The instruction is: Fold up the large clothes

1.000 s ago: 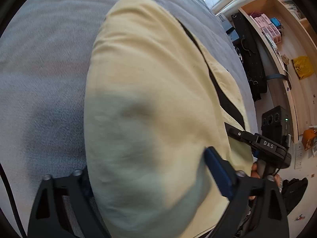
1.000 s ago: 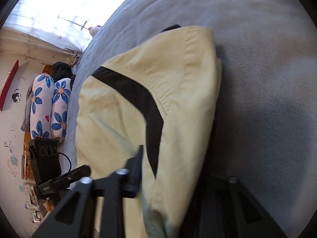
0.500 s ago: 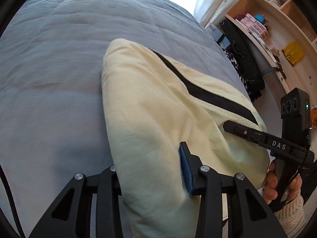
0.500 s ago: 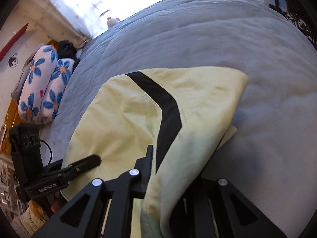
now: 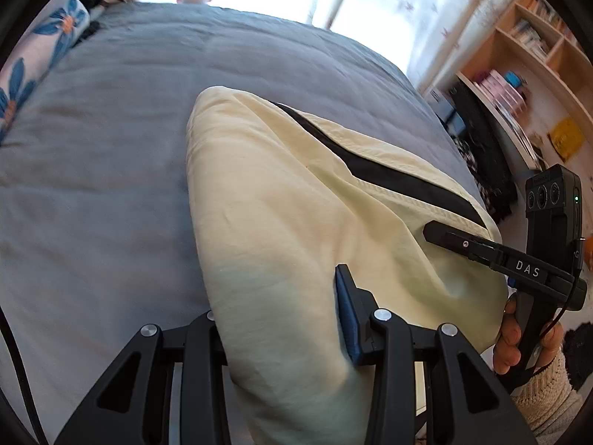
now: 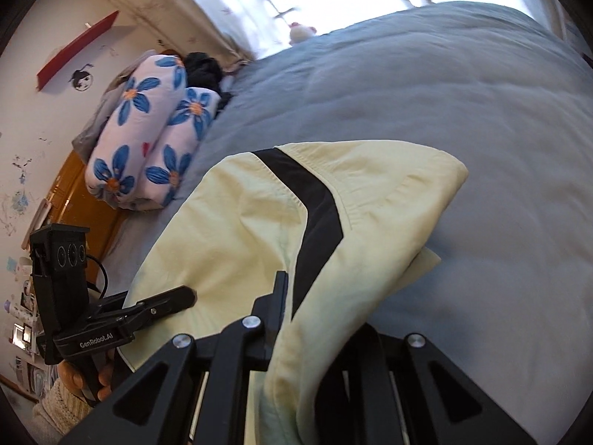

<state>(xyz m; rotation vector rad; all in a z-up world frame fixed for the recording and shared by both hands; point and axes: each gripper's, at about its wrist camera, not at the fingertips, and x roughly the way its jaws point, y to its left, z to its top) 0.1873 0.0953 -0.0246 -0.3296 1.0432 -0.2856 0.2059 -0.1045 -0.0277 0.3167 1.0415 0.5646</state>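
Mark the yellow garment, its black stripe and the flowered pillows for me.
yellow garment (image 5: 281, 222), left wrist view, middle of the lifted cloth.
black stripe (image 6: 318, 215), right wrist view, the bend of the stripe.
flowered pillows (image 6: 141, 129), right wrist view, the upper pillow's side.

A pale yellow garment (image 5: 296, 200) with a broad black stripe (image 6: 315, 215) hangs doubled over, its near edge raised and bunched, its far folded end resting on the grey bed (image 5: 111, 185), with a corner of an under layer peeking out at its side.
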